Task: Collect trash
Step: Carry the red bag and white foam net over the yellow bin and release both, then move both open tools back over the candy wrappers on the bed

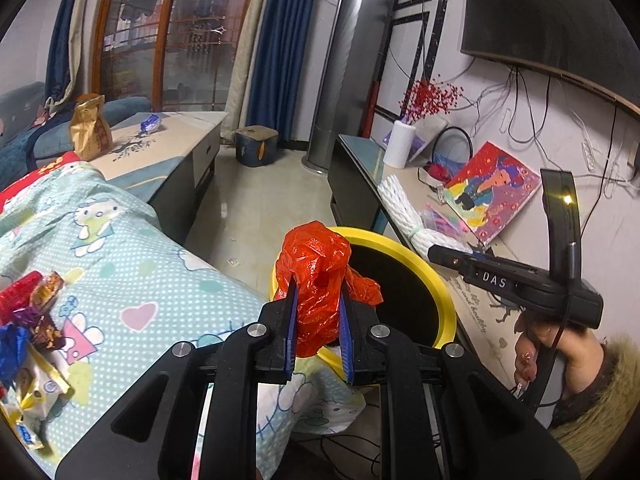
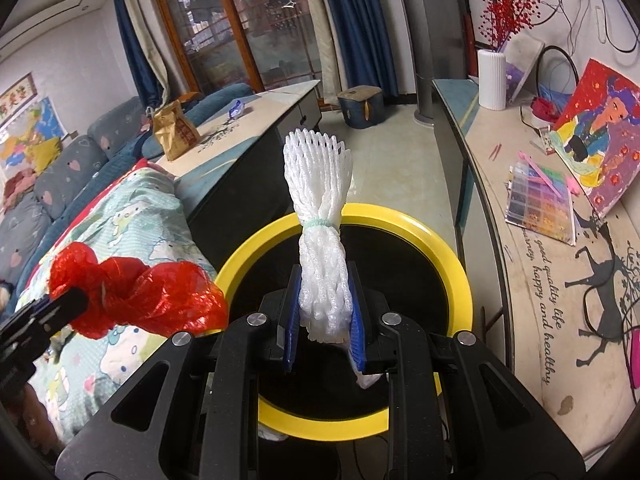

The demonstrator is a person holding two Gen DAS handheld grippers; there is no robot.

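Observation:
My left gripper (image 1: 318,280) is shut on a crumpled red plastic bag (image 1: 320,280) and holds it at the left rim of the yellow-rimmed black bin (image 1: 436,276). My right gripper (image 2: 323,276) is shut on a white foam net bundle (image 2: 320,208) tied with a green band, held above the bin's opening (image 2: 460,272). The red bag (image 2: 144,300) and the left gripper (image 2: 60,304) show at the left of the right wrist view. The right gripper (image 1: 440,254) with the foam net (image 1: 404,208) shows at the right of the left wrist view.
A Hello Kitty blanket (image 1: 132,264) with several snack wrappers (image 1: 32,320) lies left of the bin. A coffee table (image 1: 168,140) holds a brown paper bag (image 1: 90,128) and a blue wrapper (image 1: 150,122). A long counter (image 2: 552,240) with a vase, a painting and a bead box runs on the right.

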